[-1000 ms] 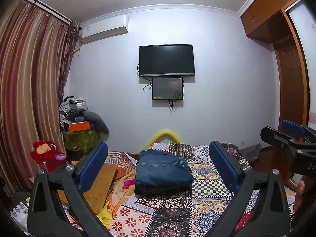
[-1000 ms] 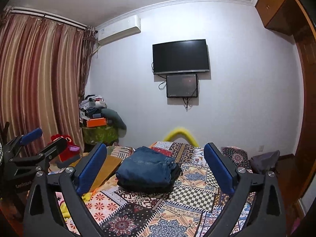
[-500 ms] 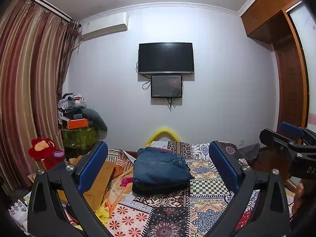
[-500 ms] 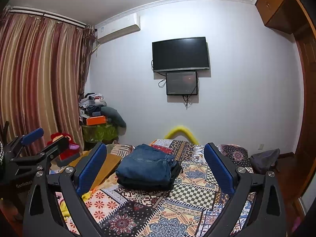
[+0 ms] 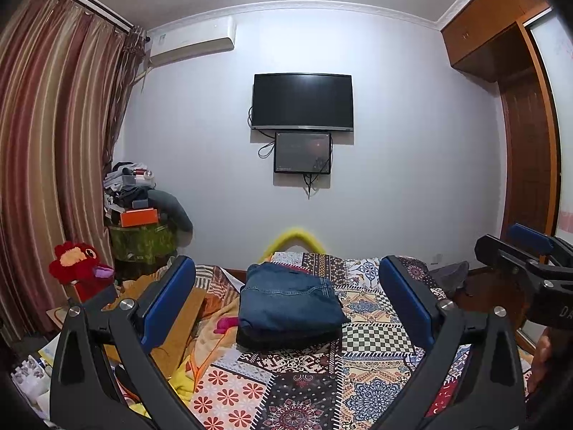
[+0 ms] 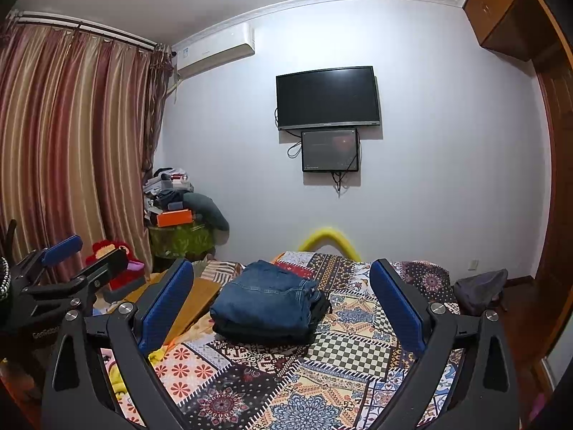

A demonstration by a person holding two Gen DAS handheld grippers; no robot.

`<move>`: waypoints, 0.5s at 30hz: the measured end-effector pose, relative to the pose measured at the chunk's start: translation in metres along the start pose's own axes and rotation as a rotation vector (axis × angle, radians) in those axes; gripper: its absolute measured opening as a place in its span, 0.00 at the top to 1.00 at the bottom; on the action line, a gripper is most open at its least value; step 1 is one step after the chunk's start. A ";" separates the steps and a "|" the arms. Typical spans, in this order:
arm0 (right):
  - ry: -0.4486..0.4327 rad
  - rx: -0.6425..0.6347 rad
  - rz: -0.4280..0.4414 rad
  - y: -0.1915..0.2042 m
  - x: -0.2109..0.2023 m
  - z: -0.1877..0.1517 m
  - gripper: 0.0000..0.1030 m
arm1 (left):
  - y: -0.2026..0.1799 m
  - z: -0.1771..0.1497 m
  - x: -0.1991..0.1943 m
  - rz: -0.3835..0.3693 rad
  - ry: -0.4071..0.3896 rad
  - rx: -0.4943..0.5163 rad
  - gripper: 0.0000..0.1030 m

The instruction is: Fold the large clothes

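Seemingly finished, the folded jeans (image 5: 292,295) sit mid-bed (image 5: 376,340); left gripper (image 5: 286,297) and right gripper (image 6: 283,301) hover clear, jaws spread, empty.

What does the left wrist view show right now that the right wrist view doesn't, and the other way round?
Only the left wrist view shows the right hand-held gripper from the side, at its right edge, and a pink object beside the stack.

Only the right wrist view shows the left hand-held gripper from the side, at its left edge.

Both show the folded jeans on a dark folded garment on the patchwork bedspread, untouched between wide-open jaws, plus the wall TV and the red plush toy.
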State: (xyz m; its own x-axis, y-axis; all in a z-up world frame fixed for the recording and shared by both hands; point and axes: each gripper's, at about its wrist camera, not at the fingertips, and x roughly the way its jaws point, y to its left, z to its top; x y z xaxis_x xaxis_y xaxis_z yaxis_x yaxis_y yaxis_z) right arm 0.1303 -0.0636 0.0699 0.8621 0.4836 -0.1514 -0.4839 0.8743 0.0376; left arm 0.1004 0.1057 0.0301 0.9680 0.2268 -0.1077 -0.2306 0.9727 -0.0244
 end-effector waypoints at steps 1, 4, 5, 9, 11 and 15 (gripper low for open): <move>0.000 0.000 0.001 0.000 0.000 0.000 0.05 | 0.000 0.000 0.000 0.000 0.001 -0.001 0.00; 0.004 0.003 0.002 0.000 0.001 0.000 0.05 | 0.002 -0.001 0.001 -0.005 0.005 -0.005 0.00; 0.004 0.003 0.002 -0.001 0.001 0.000 0.05 | 0.002 -0.001 0.001 -0.005 0.005 -0.006 0.00; 0.005 0.007 0.005 -0.002 0.001 -0.001 0.05 | 0.003 -0.001 0.001 -0.006 0.005 -0.010 0.00; 0.004 0.009 0.005 -0.002 0.001 -0.001 0.05 | 0.004 -0.001 0.001 -0.010 0.006 -0.012 0.00; 0.003 0.010 0.006 -0.002 0.001 -0.001 0.05 | 0.003 -0.002 0.002 -0.018 0.007 -0.011 0.00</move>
State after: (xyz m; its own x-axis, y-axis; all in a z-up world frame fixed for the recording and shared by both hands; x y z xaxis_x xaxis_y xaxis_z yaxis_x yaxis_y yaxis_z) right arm 0.1320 -0.0648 0.0686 0.8588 0.4886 -0.1543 -0.4873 0.8719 0.0482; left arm 0.1013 0.1088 0.0280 0.9714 0.2086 -0.1137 -0.2140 0.9761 -0.0373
